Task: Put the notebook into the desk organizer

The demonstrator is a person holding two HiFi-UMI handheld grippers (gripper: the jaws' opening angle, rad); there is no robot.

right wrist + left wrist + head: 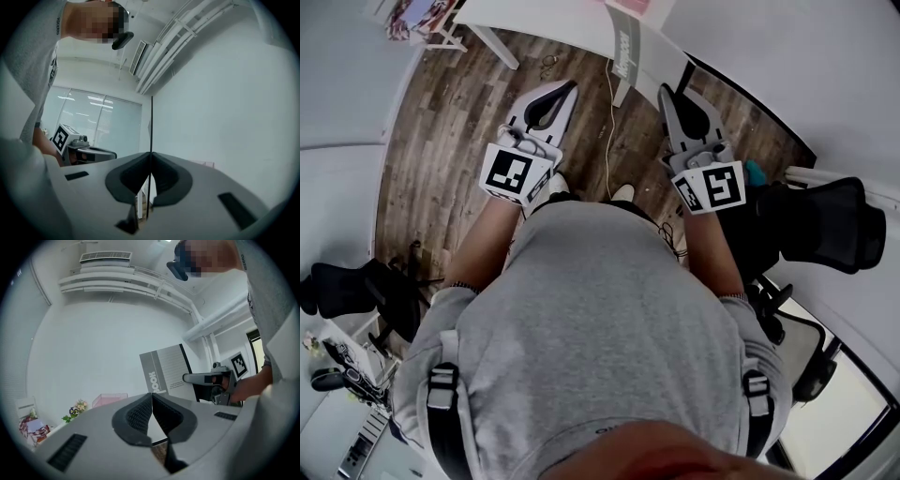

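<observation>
The grey notebook (624, 52) stands on edge ahead of me, its printed cover facing the left gripper view (164, 371). In the right gripper view it shows edge-on as a thin dark line (151, 126) running up from between the pads. My right gripper (666, 92) (150, 154) is shut on the notebook and held level. My left gripper (568, 87) (151, 395) is level beside it, shut, with nothing between its pads. A pink translucent box (110, 400), perhaps the organizer, sits on the white desk (553, 19) ahead.
Wooden floor (441, 122) lies below the grippers, with a thin cable (610, 122) trailing across it. Black office chairs stand at my left (366, 286) and right (825, 225). A small pot of flowers (75, 409) stands at the left of the desk.
</observation>
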